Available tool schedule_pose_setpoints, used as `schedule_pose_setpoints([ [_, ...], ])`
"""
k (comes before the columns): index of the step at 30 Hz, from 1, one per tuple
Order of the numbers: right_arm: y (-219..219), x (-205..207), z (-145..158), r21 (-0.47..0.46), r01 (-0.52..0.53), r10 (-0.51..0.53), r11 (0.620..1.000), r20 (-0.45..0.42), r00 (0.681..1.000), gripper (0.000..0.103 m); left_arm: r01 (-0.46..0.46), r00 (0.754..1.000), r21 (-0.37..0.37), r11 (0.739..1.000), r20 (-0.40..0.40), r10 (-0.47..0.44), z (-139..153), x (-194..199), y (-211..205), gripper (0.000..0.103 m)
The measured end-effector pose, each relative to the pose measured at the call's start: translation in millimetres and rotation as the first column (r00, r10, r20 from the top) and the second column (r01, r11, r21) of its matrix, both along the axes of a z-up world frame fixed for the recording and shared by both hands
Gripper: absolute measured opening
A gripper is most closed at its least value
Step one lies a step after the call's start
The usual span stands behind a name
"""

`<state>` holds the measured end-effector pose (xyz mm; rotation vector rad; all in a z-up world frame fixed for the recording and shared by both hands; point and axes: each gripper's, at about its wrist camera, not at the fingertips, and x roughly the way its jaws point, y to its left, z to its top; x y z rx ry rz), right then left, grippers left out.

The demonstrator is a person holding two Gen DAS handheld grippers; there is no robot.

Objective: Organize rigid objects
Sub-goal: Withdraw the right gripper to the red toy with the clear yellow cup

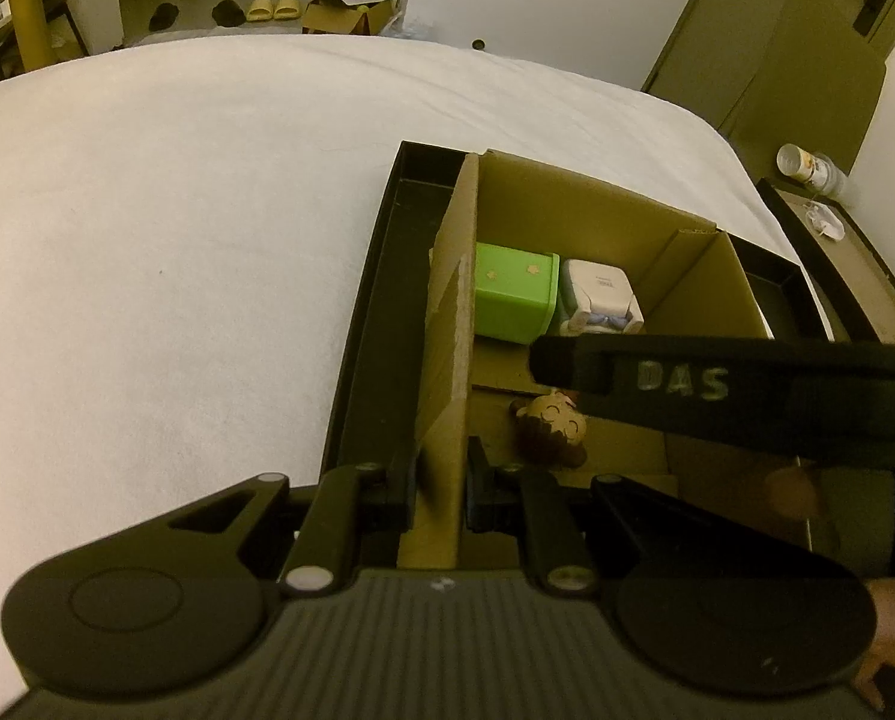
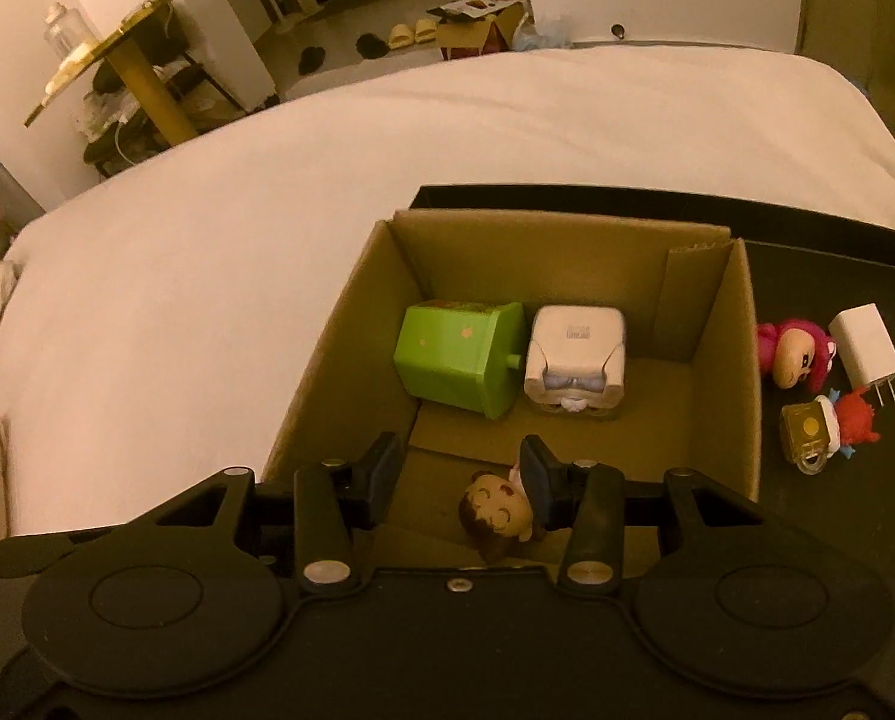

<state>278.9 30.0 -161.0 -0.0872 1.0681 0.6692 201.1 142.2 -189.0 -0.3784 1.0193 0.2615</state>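
Left tongs (image 1: 441,495): clamped on cardboard box (image 1: 447,372) wall. Right tongs (image 2: 460,477): part open, apparently empty; boy figurine (image 2: 498,519) just beside right finger.

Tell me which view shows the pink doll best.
The right wrist view. There the pink doll lies in full sight on the black tray, right of the cardboard box, beside a white charger. The left wrist view does not show it at all.
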Motion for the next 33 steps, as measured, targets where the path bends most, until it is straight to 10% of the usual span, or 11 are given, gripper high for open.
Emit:
schedule_pose_setpoints([
  [33,-115,47,37,0.009,0.184,-0.183,0.983,0.144,0.972,0.046,0.013,1.000,0.022,1.000,-0.015,-0.012,0,4,-4,0.013],
])
